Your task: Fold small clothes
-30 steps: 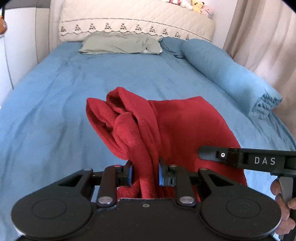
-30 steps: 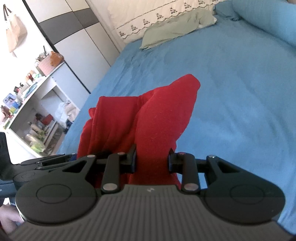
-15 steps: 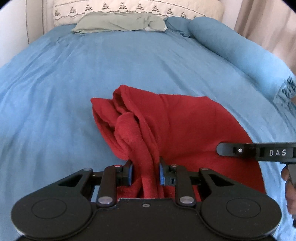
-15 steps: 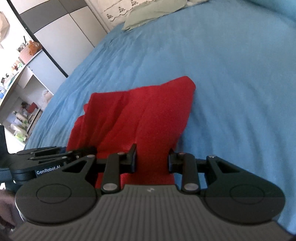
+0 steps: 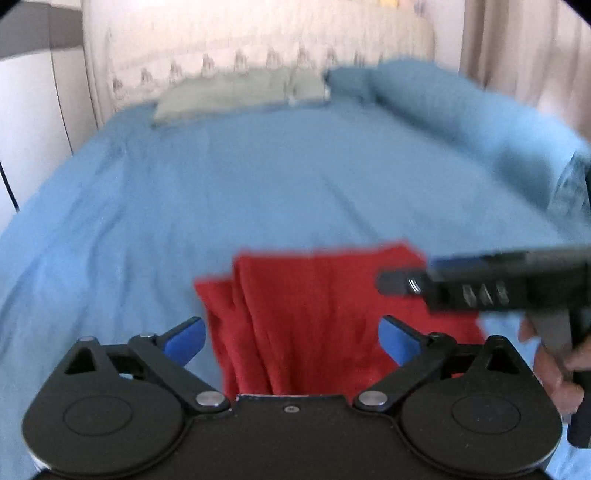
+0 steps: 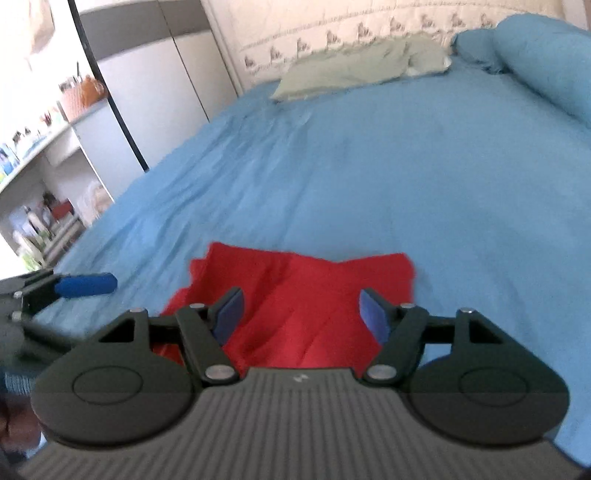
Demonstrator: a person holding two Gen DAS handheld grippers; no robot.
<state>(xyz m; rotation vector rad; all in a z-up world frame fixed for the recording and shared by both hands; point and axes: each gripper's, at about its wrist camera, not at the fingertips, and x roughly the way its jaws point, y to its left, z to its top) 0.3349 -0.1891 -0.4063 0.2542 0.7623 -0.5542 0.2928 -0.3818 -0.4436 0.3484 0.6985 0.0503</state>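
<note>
A small red garment (image 5: 314, 314) lies folded on the blue bed sheet (image 5: 258, 184), just ahead of both grippers; it also shows in the right wrist view (image 6: 306, 295). My left gripper (image 5: 293, 338) is open, its blue pads spread either side of the cloth's near edge, holding nothing. My right gripper (image 6: 301, 312) is open over the cloth's near edge and empty. The right gripper shows from the side in the left wrist view (image 5: 480, 284), and a left gripper fingertip (image 6: 85, 284) shows at the left of the right wrist view. The left wrist view is blurred.
A grey-green pillow (image 6: 358, 66) and a rolled blue blanket (image 5: 461, 122) lie at the head of the bed by a quilted headboard (image 6: 369, 33). A wardrobe (image 6: 155, 92) and cluttered shelves (image 6: 40, 177) stand left. A curtain (image 5: 524, 51) hangs right.
Both grippers were shut on the raised red garment. They lowered it onto the sheet and opened; the cloth now lies flat and folded, and both grippers have drawn back.
</note>
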